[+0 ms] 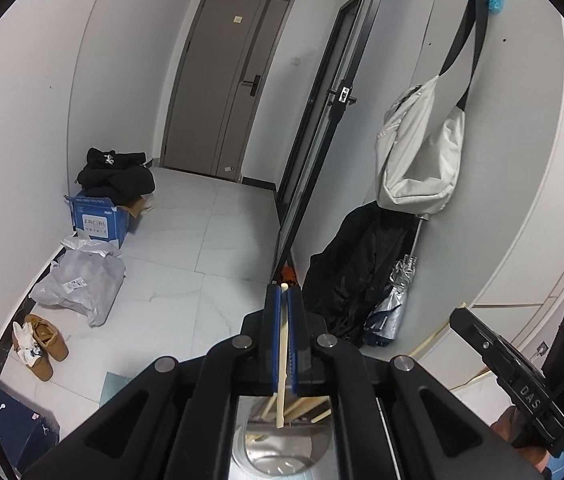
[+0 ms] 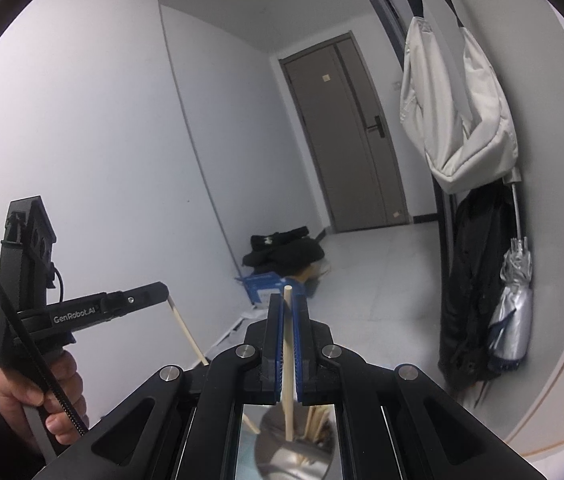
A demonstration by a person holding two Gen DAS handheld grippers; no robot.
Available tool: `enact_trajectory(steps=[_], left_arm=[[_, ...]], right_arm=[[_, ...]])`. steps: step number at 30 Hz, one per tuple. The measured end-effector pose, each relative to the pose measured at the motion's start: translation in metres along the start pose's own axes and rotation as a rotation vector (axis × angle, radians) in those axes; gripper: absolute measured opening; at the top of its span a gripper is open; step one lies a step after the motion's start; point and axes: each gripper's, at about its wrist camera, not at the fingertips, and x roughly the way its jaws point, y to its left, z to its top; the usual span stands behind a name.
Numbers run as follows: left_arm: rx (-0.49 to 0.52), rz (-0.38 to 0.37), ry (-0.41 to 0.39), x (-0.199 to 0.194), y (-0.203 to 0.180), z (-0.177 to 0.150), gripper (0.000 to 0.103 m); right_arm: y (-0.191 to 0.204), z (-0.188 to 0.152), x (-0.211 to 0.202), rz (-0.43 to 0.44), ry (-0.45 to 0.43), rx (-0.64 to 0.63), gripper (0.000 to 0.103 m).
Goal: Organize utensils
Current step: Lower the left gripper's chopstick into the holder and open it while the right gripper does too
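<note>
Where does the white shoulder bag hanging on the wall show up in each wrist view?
Left wrist: white shoulder bag right of centre, hanging by black straps above a folded umbrella.
Right wrist: white shoulder bag upper right, above the umbrella.
Shared landmark: the grey door.

Black tool (image 2: 289,308) w/ blue pads, silver screws, "GenRobot.AI" marking, black cable.

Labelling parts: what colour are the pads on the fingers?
Blue pads on black fingers, clearest in the right wrist view.
</note>
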Motion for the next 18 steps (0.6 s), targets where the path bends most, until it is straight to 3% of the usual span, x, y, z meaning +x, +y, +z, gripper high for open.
enact_trajectory(steps=[18], left_arm=[[0.11, 0.003, 0.102, 0.045, 0.002, -0.005, 0.0]], right_arm=[[-0.013, -0.021, 0.061, 0.006, 0.08, 0.0, 0.004]])
